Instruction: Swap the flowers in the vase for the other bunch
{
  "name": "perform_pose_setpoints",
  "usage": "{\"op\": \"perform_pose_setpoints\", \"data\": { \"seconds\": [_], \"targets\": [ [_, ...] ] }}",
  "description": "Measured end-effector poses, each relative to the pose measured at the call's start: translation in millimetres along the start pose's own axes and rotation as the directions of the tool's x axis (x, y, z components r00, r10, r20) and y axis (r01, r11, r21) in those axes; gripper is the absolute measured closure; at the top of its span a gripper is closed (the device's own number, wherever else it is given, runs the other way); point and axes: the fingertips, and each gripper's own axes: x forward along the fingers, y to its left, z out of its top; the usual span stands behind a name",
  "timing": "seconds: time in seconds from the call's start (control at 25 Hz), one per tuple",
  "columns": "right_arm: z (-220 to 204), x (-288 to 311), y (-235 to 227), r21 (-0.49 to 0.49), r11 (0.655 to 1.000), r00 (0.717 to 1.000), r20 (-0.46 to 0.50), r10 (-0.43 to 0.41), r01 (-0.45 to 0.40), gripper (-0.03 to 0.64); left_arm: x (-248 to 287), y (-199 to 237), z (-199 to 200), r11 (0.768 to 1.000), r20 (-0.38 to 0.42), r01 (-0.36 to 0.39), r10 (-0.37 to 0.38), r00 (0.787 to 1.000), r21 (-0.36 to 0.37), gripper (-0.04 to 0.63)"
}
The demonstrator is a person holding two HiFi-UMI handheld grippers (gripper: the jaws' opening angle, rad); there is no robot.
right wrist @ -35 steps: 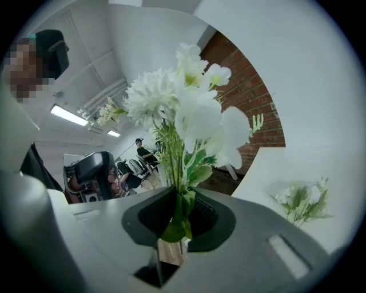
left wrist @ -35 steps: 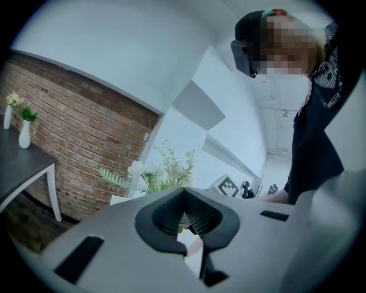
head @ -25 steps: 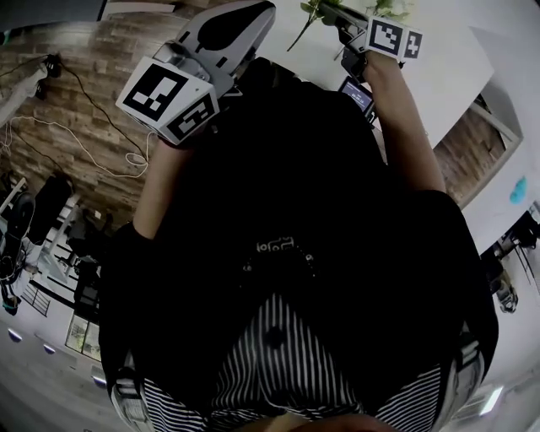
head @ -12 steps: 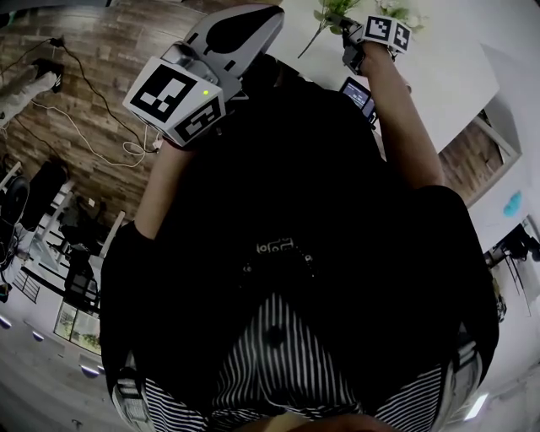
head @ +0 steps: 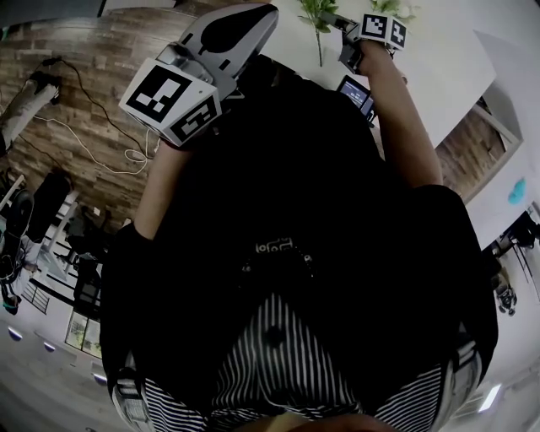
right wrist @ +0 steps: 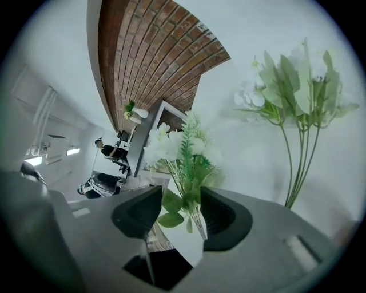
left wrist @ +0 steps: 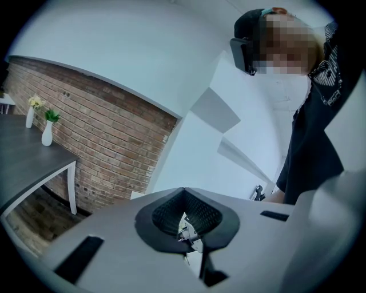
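At the left of the head view, your left gripper (head: 261,13) is held high beside your chest, its marker cube (head: 173,99) facing the camera. The left gripper view shows the left pads (left wrist: 163,214) drawn together at the tips, with nothing caught between them. Beyond those jaws lie a brick wall (left wrist: 108,137) and, at the far left, a dark table (left wrist: 28,163) bearing two small white vases (left wrist: 47,136) of flowers.

Toward the centre, your dark shirt (head: 295,211) fills most of the head view, with striped cloth (head: 278,363) beneath it. A small lit screen (head: 356,93) shows just below your right wrist.

At the right, your right gripper (head: 342,25) reaches over the white tabletop (head: 447,76). Its jaws are opening: in the right gripper view the right pads (right wrist: 226,214) stand apart, and the flower bunch (right wrist: 186,154), white blossoms over green leaves, rises through the gap between them. Its stems run close beside the pad on that view's right while the other pad stands clear, so nothing is clamped. In the head view this bunch appears as a green sprig just left of the gripper. Farther right, the other bunch (right wrist: 297,74), pale blooms on long thin stems, stands near the jaws but apart from them. The vase itself cannot be made out in any view.
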Motion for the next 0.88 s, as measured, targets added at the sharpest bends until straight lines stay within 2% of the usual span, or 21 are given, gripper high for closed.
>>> {"op": "perform_pose_setpoints", "data": {
  "seconds": [0.24,0.32,0.48,0.56,0.68,0.88],
  "targets": [
    [7.7,-32.4,-7.8,0.004,0.998,0.995,0.073,-0.062,0.062,0.408,15.6,-5.3,-0.1,0.999,-0.012,0.049,-0.049,0.999,0.007,0.589],
    [16.3,-44.8,-14.4,0.018,0.994,0.986,0.122,-0.109,0.108,0.404,20.9,-6.6,0.6,0.998,-0.016,0.065,-0.065,0.998,0.010,0.589],
    [28.2,-69.9,-44.7,0.066,0.969,0.952,0.182,-0.247,0.238,0.350,30.1,-12.5,1.8,0.996,-0.024,0.093,-0.093,0.995,0.015,0.589],
    [30.1,-76.8,-62.4,0.100,0.951,0.934,0.185,-0.306,0.291,0.350,32.7,-12.7,1.1,0.995,-0.026,0.101,-0.100,0.995,0.014,0.589],
    [31.9,-75.1,-80.7,0.156,0.933,0.924,0.157,-0.349,0.325,0.350,35.7,-7.7,0.9,0.995,-0.029,0.101,-0.100,0.995,0.005,0.589],
    [27.7,-70.6,-109.1,0.176,0.889,0.889,0.110,-0.445,0.423,0.350,35.0,-6.1,-0.9,0.994,-0.027,0.105,-0.105,0.994,-0.013,0.589]
  ]
}}
